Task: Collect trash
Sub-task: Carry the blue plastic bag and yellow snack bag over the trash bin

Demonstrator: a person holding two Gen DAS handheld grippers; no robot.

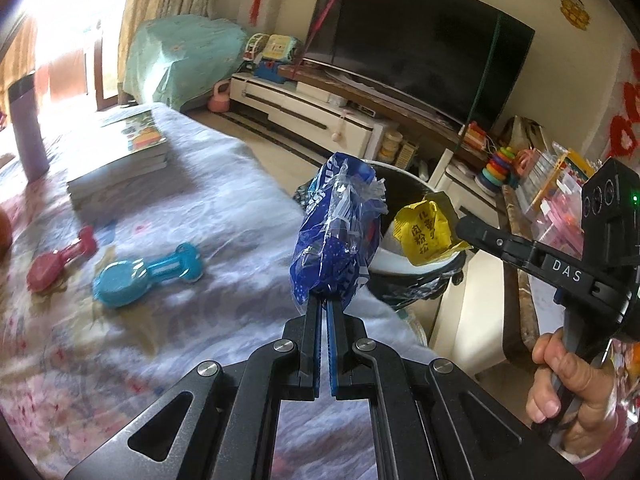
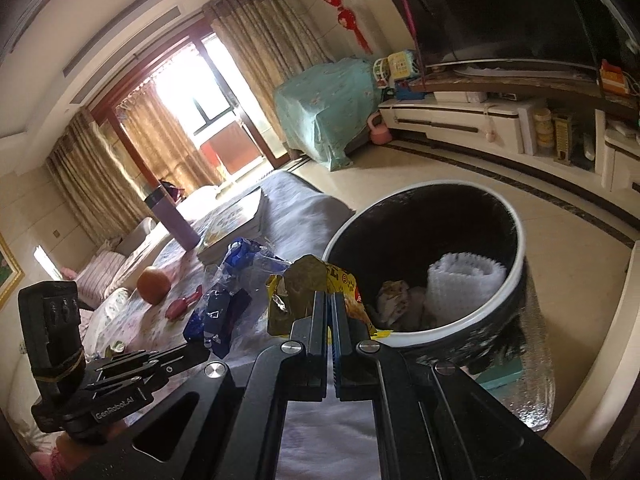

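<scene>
Two grippers, both clamped on trash. Left gripper (image 1: 325,304) pinching blue plastic wrapper (image 1: 336,236), wrapper sticking up from the closed jaws, crinkled clear film on top. Right gripper (image 2: 330,300) pinching yellow wrapper (image 2: 304,284), jaws pressed together on it; in left wrist view same yellow wrapper (image 1: 428,232) at 3 o'clock of the blue one, held over the rim of the trash bin (image 1: 416,268). Bin black inside, white rim, at 1 o'clock of the right gripper in right wrist view (image 2: 516,280), with white foam roll (image 2: 464,284) and crumpled paper (image 2: 392,296) already in it. Bin just beside the cloth-covered table (image 1: 180,340). On table at 9 o'clock of blue wrapper: teal toy (image 1: 144,280), pink toy (image 1: 60,264); stack of books (image 1: 124,156) at 10 o'clock, purple bottle (image 1: 28,128) farther out. Orange (image 2: 153,284) on table. Hand (image 1: 572,384) on right gripper handle at 4 o'clock.
</scene>
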